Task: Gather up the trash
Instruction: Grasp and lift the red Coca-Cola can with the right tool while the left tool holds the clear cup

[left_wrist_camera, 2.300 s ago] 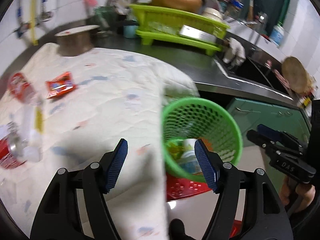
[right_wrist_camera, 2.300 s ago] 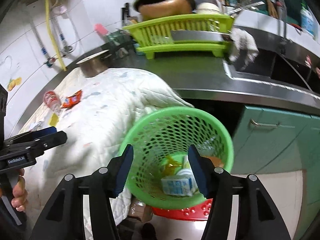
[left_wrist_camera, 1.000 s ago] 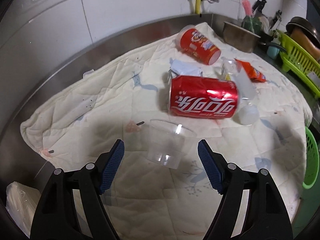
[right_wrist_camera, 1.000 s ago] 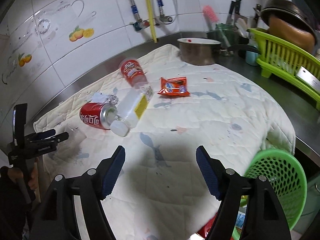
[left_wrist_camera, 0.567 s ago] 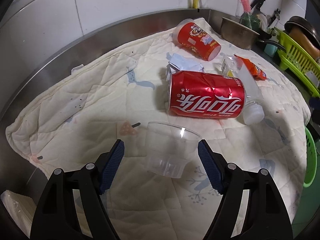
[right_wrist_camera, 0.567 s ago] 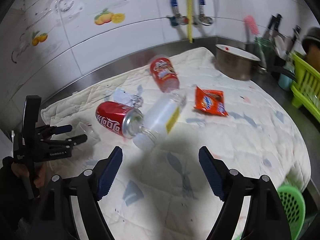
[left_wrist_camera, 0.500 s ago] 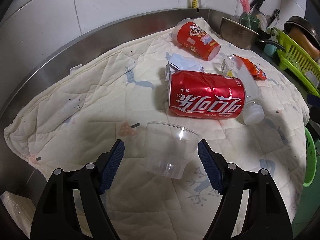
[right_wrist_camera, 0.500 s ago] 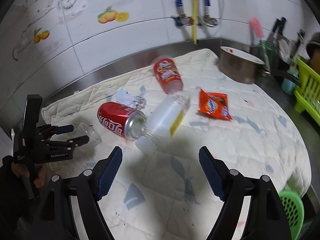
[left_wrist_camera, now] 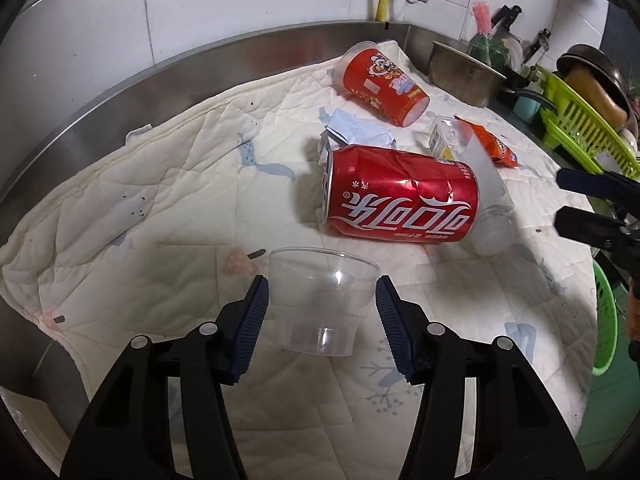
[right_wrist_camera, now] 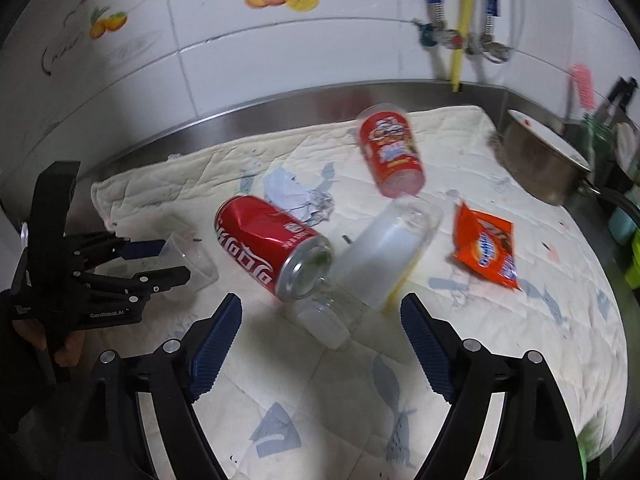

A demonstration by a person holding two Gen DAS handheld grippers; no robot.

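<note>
On the quilt (left_wrist_camera: pixel 168 184), bare cloth lies left of the red can (left_wrist_camera: pixel 400 200). Just in front of it, the left gripper (left_wrist_camera: pixel 322 316) brackets the clear cup (left_wrist_camera: pixel 320 300), contact unclear. Right gripper (right_wrist_camera: pixel 320 344) gapes, empty.

Chinese Coca-Cola script on can (left_wrist_camera: pixel 400 205); gripper (right_wrist_camera: pixel 128 268) perhaps "GenRobot.AI"

A home kitchen is showing: tiled wall (right_wrist_camera: pixel 280 60), steel counter, green dish rack (left_wrist_camera: pixel 580 132) sitting at two o'clock.
</note>
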